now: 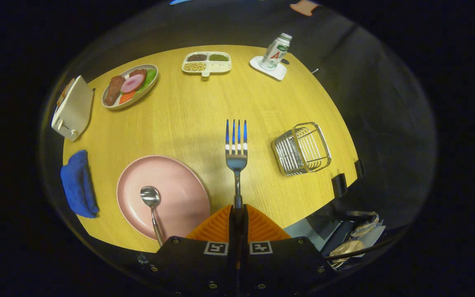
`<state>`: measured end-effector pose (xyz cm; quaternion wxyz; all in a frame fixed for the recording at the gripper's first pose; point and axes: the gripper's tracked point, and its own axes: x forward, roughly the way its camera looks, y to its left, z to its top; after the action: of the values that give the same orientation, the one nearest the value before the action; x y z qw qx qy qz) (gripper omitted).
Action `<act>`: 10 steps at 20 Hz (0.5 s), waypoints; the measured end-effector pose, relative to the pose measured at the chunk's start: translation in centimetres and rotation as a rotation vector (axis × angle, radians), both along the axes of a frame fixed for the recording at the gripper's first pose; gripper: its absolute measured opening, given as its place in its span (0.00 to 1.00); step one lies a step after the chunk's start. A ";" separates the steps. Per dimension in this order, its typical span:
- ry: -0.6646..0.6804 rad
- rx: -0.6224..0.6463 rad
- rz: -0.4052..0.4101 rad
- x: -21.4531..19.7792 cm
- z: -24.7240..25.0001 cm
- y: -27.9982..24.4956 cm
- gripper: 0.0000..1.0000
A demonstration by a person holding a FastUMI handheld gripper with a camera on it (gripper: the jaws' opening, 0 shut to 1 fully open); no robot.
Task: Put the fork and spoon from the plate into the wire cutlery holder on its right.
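My gripper (237, 211) is shut on the handle of a steel fork (236, 144), which sticks straight out ahead of the orange fingers (217, 227), tines forward, lifted above the wooden table. A pink plate (179, 181) lies just left of the fingers with a steel spoon (151, 199) resting on it, bowl away from me. The wire cutlery holder (302, 149) stands on the table to the right of the fork, apart from it.
A blue cloth (76, 183) lies left of the plate, a white toaster (73, 108) beyond it. Farther back are a food plate (130, 85), a divided dish (207, 62) and a bottle (275, 51) on a coaster. The table edge (336, 194) runs close behind the holder.
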<state>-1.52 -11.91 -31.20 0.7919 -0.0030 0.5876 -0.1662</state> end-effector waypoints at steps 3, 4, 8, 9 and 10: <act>0.019 -0.001 -0.063 0.1 0.5 -3.6 0.05; 0.026 -0.001 -0.081 0.0 0.6 -4.6 0.05; 0.059 0.018 -0.144 0.3 0.6 -8.5 0.05; 0.071 0.024 -0.152 0.3 0.4 -9.3 0.05; 0.087 0.027 -0.156 -0.1 0.2 -9.8 0.05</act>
<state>-1.59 -21.70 -30.97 0.7501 0.0462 0.6222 -0.2193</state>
